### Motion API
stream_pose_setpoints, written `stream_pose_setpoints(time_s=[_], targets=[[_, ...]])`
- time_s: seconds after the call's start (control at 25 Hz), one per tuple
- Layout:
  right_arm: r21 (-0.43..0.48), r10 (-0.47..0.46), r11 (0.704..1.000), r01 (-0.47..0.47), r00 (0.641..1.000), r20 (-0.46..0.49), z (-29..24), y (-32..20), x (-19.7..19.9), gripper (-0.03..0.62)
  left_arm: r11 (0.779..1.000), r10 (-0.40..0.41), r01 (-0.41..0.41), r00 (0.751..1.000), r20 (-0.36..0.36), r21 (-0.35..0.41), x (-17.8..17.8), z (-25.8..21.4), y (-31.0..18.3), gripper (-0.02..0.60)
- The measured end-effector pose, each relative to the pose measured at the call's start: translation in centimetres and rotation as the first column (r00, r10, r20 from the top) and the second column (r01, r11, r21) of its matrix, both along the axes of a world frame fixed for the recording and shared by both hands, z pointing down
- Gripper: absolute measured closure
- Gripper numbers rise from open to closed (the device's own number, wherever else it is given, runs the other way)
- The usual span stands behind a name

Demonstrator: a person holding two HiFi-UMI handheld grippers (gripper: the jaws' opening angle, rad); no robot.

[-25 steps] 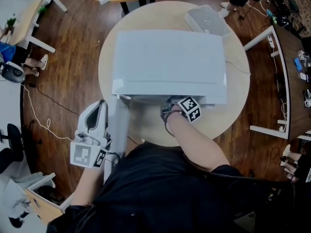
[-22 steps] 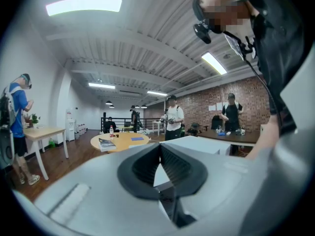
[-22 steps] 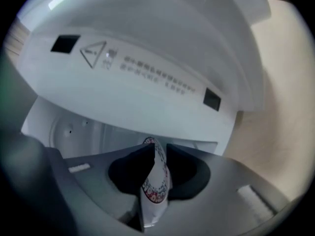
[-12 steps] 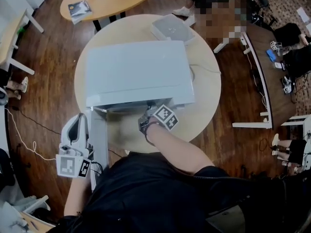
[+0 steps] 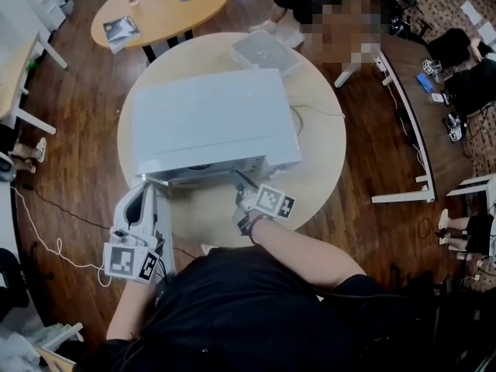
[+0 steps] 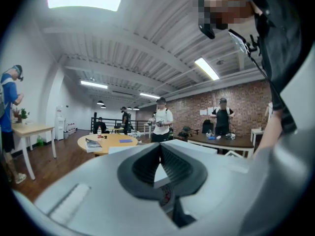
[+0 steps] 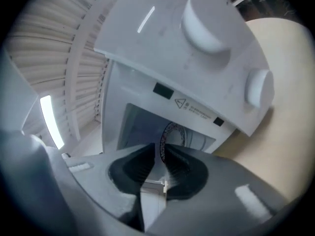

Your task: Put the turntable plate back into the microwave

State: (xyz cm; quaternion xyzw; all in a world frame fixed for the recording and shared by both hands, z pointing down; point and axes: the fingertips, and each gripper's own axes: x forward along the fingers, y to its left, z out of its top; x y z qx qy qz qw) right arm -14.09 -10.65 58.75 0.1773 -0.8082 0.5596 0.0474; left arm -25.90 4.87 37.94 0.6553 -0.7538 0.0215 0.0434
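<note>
Left gripper (image 6: 160, 145): nearest the person, at their left. Jaws closed tip to tip with nothing between them. It sits just beside the open door (image 5: 161, 227); I cannot tell whether it touches it.

Right gripper (image 7: 161, 146): held at the mouth of the cavity (image 7: 135, 124), rolled to one side and tipped slightly downward. Jaws a narrow slit apart, and nothing appears pinched between them.

Door: swung fully out toward the person on the microwave's left side, leaving the opening unobstructed.

Turntable plate (image 7: 173, 131): a round piece with a patterned ring lies low inside the cavity, just beyond the right jaw tips. I take it to be the plate. Only part of its rim shows, so whether it sits flat and seated on its drive cannot be confirmed.

Microwave (image 5: 209, 122): white, standing on the round desk (image 5: 322, 157), with its two knobs (image 7: 206, 23) on the panel right of the cavity.

Far side: a pale lidded box (image 5: 265, 53) rests at the desk's far rim. Other people and furniture stand well apart beyond it.

Progress: judged largely done, as the plate is inside and appears free of the jaws.

Outstanding: confirm the plate is seated, clear the right gripper from the opening and, if required, shut the door.
</note>
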Motion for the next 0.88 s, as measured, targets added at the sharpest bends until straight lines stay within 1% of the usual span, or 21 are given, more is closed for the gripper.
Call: stream_pose_setpoints(time_s=[0.08,0.16,0.24,0.28,0.32,0.36,0.48,0.56,0.6,0.64,0.68,0.72,0.88], targets=[[0.021,-0.006,1.000,0.006,1.000,0.021,-1.5,-0.5,1.4,0.533,0.999,0.033,-0.033,0.999,0.018,0.002,1.3,0.0,-1.1,0.577],[0.082,-0.042,0.996,0.039,0.999,0.033,-3.1,-0.7,2.3,0.562,0.999,0.053,-0.053,0.998,0.017,0.011,2.3,-0.1,-1.9,0.577],[0.187,-0.099,0.978,0.093,0.995,0.023,-4.6,-0.7,3.2,0.577,0.998,0.064,-0.064,0.998,0.011,0.019,3.2,-0.2,-2.7,0.577],[0.255,-0.132,0.959,0.126,0.991,0.005,-5.3,-0.6,3.7,0.588,0.997,0.069,-0.070,0.998,0.007,0.022,3.6,-0.2,-3.0,0.577],[0.327,-0.163,0.931,0.160,0.986,-0.018,-5.9,-0.5,4.1,0.591,0.997,0.075,-0.075,0.997,0.004,0.024,4.0,-0.2,-3.4,0.577],[0.396,-0.190,0.898,0.191,0.981,-0.042,-6.6,-0.4,4.5,0.591,0.996,0.081,-0.081,0.997,0.001,0.027,4.5,-0.2,-3.7,0.577],[0.565,-0.237,0.787,0.249,0.967,-0.096,-8.6,0.0,5.8,0.591,0.995,0.092,-0.092,0.996,-0.019,0.030,5.7,0.0,-4.5,0.577],[0.653,-0.242,0.710,0.263,0.962,-0.124,-9.8,0.1,6.4,0.592,0.996,0.092,-0.091,0.995,-0.043,0.017,6.3,0.6,-4.8,0.577],[0.685,-0.238,0.679,0.265,0.962,-0.136,-10.1,0.1,6.7,0.592,0.996,0.089,-0.089,0.994,-0.058,0.006,6.5,1.1,-4.9,0.577],[0.704,-0.232,0.659,0.266,0.962,-0.146,-10.2,0.0,7.0,0.592,0.996,0.083,-0.084,0.994,-0.076,-0.005,6.8,1.7,-4.9,0.577],[0.713,-0.226,0.648,0.268,0.962,-0.155,-10.0,0.0,7.4,0.592,0.997,0.075,-0.077,0.993,-0.095,-0.015,7.2,2.3,-4.9,0.577],[0.714,-0.219,0.646,0.270,0.961,-0.165,-9.6,-0.1,7.8,0.592,0.997,0.069,-0.072,0.991,-0.111,-0.025,7.6,2.9,-4.9,0.577],[0.707,-0.198,0.645,0.289,0.957,-0.210,-7.9,-0.3,9.7,0.592,0.996,0.063,-0.071,0.988,-0.139,-0.052,9.3,4.4,-5.1,0.577]])
